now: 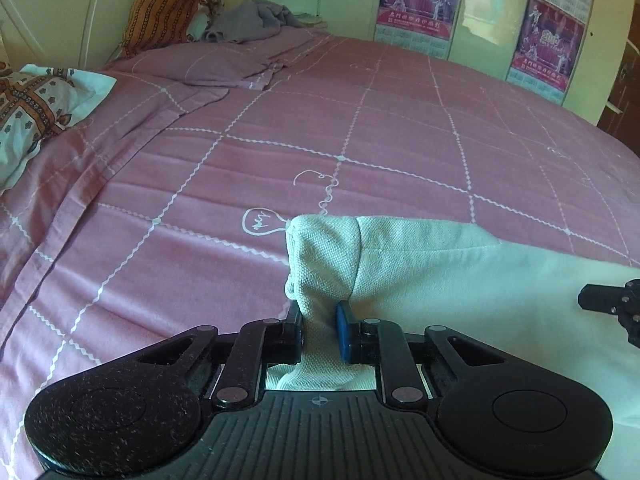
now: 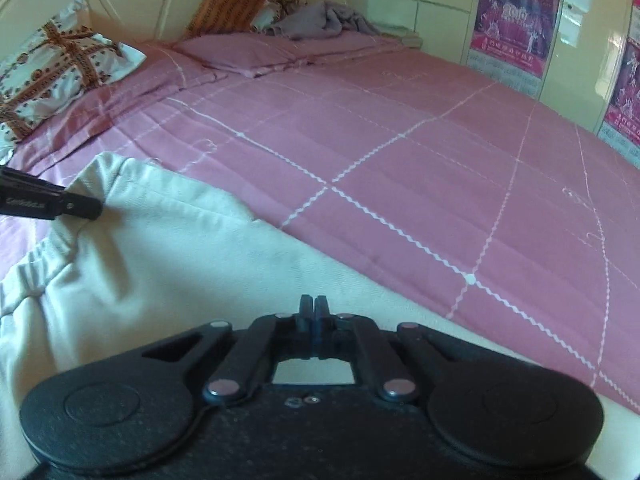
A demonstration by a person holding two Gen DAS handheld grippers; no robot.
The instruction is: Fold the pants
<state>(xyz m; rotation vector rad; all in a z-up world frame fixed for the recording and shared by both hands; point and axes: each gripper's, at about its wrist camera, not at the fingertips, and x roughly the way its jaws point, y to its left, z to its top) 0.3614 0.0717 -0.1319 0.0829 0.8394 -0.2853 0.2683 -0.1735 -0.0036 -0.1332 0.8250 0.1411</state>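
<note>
Pants [image 1: 460, 280] lie on the pink bedspread [image 1: 360, 128] near my edge of the bed, cream-white w/ a coarse weave, most of the fabric spread flat to the right of my left gripper [image 1: 320, 320]. That gripper is clamped on a bunched fold of the pants — cloth is pinched between the blue pads [image 1: 342, 330], runs down through the gap toward the gripper body, and rises above the fingertips into a rounded, puckered hump. In the right wrist view the pants [image 2: 160, 248] fill the lower left, w/ a gathered elastic band along the left edge, and the fabric slopes up toward the left gripper [image 2: 86, 205], which comes in from the left as a dark bar touching a raised corner of cloth. My right gripper [image 2: 315, 308] has its fingers pressed together, tips meeting over the cream fabric; can't tell whether any cloth is caught between them — nothing visible in the seam. In the left wrist view a bit of the right gripper [image 1: 616, 304] shows at the far right edge, over the pants. Bedspread has a white zigzag grid and a small light-bulb doodle [image 1: 262, 222] just left of the hump. Farther back: a patterned white-and-brown pillow [image 1: 36, 108] at left, a pink pillow [image 1: 200, 64], an orange striped cushion [image 1: 164, 4] against the headboard, a crumpled grey cloth [image 1: 256, 20], and pink posters [image 1: 416, 4] on the cream wardrobe doors [image 1: 476, 20].
</note>
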